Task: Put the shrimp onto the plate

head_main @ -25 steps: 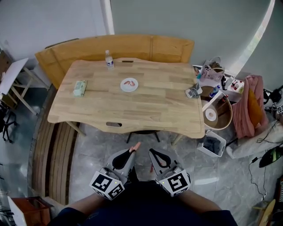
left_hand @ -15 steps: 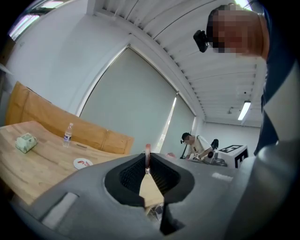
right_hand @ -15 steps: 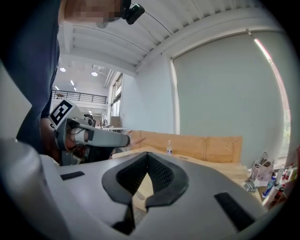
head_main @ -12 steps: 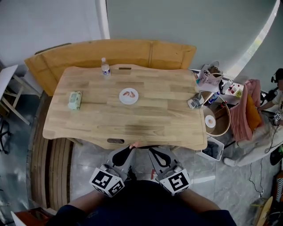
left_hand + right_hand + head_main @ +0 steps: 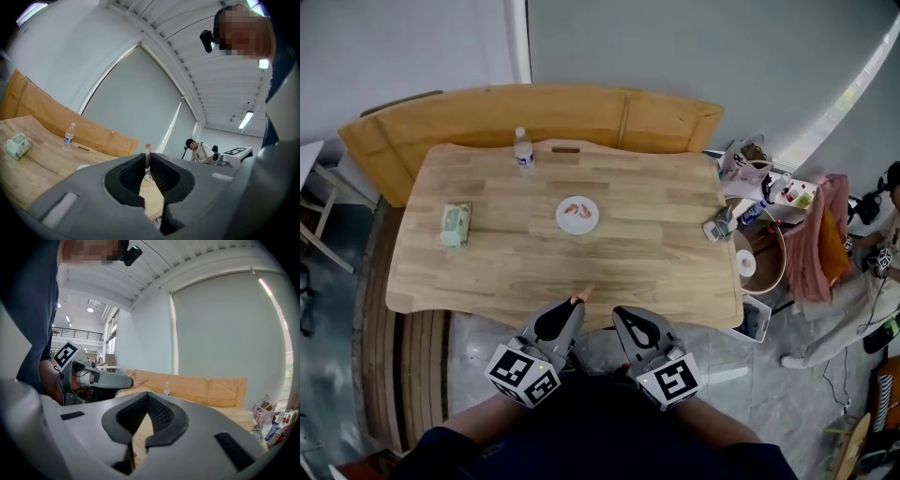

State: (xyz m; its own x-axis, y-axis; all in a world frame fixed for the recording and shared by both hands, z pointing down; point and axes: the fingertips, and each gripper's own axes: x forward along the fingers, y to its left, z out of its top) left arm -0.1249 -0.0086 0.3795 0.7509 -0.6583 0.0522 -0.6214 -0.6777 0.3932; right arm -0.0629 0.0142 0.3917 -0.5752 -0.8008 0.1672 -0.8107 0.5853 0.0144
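The shrimp [image 5: 584,293] was pinched between the tips of the left claw [image 5: 577,301]. Its pink end poked out past them. In the left gripper view it stood thin and straight in the tight gap between the jaws. The left claw was at the near edge of the table [image 5: 656,262] and pointed flat across it.

The plate [image 5: 589,222] sat in the middle of the table. It was well apart from the left claw, on the side away from the person. Some more shrimp [image 5: 576,209] lay on the plate.

The right claw [image 5: 618,312] was just beside the left one. Its jaws were pressed together with nothing in them.

A water bottle [image 5: 523,148] stood near the far edge of the table. A green pack of tissues [image 5: 455,225] lay toward the left side. A wooden bench [image 5: 666,117] ran behind the table.
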